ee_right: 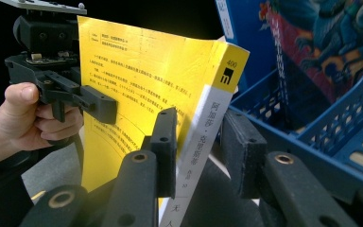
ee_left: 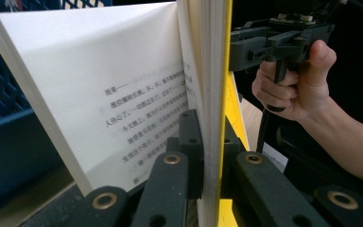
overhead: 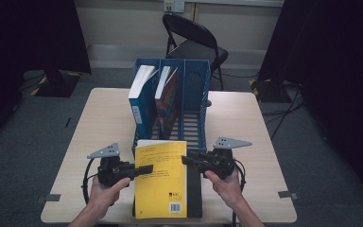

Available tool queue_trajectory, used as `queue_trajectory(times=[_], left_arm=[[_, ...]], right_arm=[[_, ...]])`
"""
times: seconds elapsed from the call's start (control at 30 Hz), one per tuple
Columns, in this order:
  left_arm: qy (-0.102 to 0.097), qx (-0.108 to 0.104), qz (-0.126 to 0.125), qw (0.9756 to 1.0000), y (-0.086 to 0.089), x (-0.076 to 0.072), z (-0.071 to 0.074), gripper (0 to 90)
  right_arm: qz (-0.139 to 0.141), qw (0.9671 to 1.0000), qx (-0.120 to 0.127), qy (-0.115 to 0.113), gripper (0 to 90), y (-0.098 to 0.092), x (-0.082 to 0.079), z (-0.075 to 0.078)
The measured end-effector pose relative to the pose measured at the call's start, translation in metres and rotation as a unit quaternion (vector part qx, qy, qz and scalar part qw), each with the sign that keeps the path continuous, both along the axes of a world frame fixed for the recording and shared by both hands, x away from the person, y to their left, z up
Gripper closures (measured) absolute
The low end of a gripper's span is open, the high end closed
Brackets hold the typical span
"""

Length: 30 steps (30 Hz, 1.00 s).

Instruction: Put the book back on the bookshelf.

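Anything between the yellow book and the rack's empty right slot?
Nothing visible. The yellow book is right in front of the blue rack, close to its open right slot. The blue book and red book fill only the left and middle slots.

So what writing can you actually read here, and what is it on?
"490": yellow book, top of its spine.
Chinese print down that spine, on the yellow cover and on the open page: too blurred to read.
Barcode digits: too small.
Label on the blue book: unreadable.
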State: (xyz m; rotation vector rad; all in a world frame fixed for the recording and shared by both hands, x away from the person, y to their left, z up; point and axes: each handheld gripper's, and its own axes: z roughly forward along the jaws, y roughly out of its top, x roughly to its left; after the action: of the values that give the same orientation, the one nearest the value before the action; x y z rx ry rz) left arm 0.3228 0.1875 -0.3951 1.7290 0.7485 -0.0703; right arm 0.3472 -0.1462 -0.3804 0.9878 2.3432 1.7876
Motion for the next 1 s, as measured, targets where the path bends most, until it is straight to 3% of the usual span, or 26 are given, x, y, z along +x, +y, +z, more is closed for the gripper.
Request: queue_trajectory(times=[0.2,0.3,0.53,0.67,0.8,0.9,1.0], left_arm=[[-0.014,-0.011,0.009,0.9998,0.000,0.004,0.010,86.1],[-0.026,-0.017,0.014,0.9994,-0.001,0.006,0.018,86.3],[-0.057,-0.021,0.022,0.9979,-0.007,0.010,0.032,86.2],[-0.071,-0.024,0.025,0.9969,-0.013,0.010,0.036,86.2],[-0.067,-0.015,0.022,0.9974,-0.014,0.008,0.028,86.1],[-0.065,-0.023,0.011,0.9975,-0.015,0.007,0.025,85.8],[-0.073,-0.018,-0.011,0.9971,-0.020,0.002,0.025,85.2]], right_arm=[[-0.002,0.9998,-0.005,-0.020,69.6,0.001,0.000,0.014],[-0.002,0.9992,0.007,-0.039,73.3,-0.003,0.001,0.027],[-0.008,0.9983,0.022,-0.053,75.8,-0.009,0.000,0.036],[-0.016,0.9965,0.035,-0.074,76.7,-0.013,-0.002,0.045],[0.004,0.9970,0.025,-0.073,76.6,-0.015,-0.004,0.041],[0.009,0.9968,0.020,-0.077,76.1,-0.016,-0.009,0.037],[0.023,0.9969,-0.003,-0.075,73.2,-0.010,-0.011,0.033]])
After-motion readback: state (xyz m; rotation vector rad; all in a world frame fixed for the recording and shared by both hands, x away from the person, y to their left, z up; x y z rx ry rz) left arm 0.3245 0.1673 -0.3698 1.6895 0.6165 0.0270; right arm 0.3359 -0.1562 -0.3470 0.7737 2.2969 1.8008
